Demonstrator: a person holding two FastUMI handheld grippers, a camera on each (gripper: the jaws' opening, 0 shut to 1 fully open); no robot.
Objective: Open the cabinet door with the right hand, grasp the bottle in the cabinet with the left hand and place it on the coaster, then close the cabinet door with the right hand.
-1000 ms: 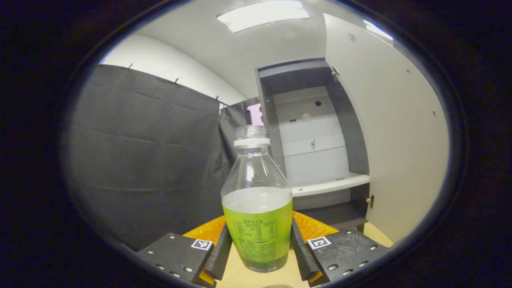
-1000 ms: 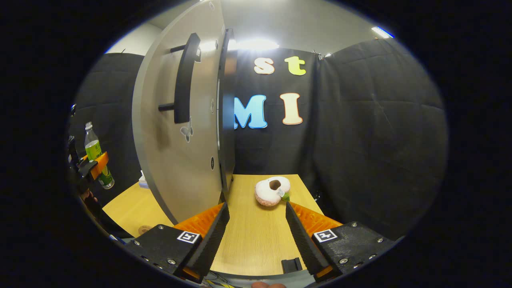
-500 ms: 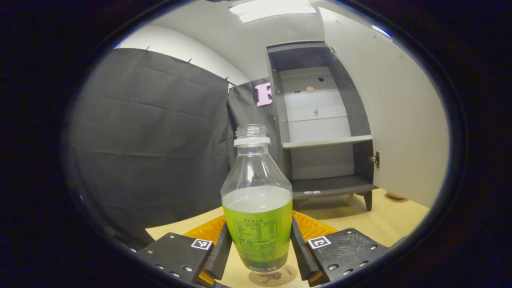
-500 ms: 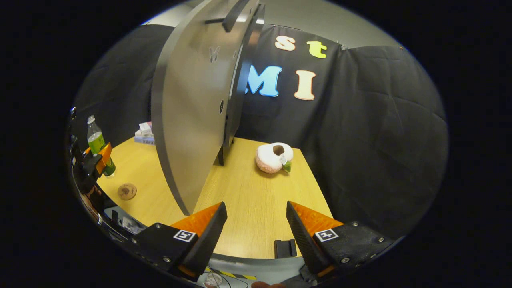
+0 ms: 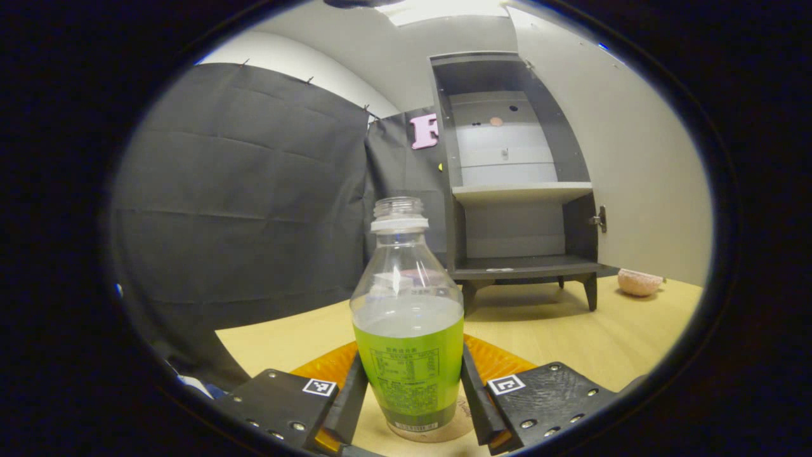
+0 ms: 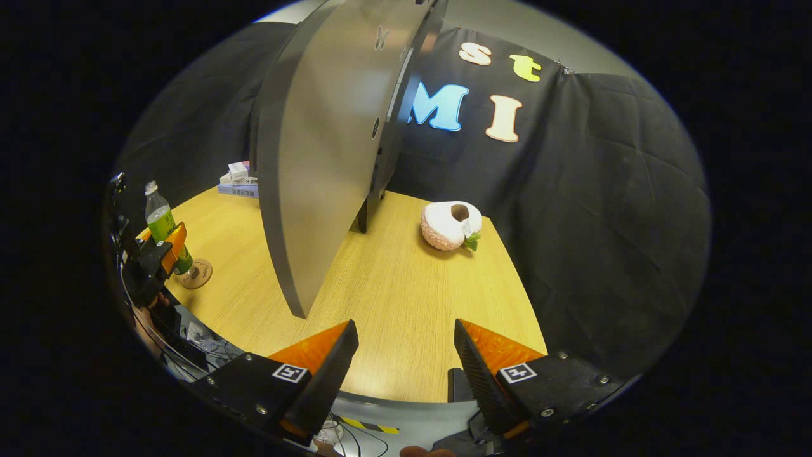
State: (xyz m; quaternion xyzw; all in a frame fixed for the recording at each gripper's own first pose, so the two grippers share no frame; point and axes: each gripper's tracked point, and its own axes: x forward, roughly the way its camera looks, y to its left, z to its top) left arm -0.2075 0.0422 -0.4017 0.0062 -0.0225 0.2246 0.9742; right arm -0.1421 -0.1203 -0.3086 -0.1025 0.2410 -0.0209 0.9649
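Bottle (image 5: pixel 408 330) upright on coaster (image 6: pixel 196 274), clamped in left gripper (image 5: pixel 409 397).
Both fingers pressed against green label; bottle base resting on coaster on wooden table (image 6: pixel 406 298). Right gripper (image 6: pixel 405 368) spread wide, nothing between fingers, hovering over near table edge. Cabinet door (image 6: pixel 330 139) swung open; cabinet (image 5: pixel 514 190) shelves bare. Plush toy (image 6: pixel 451 225) lying beyond door, near cloth wall.
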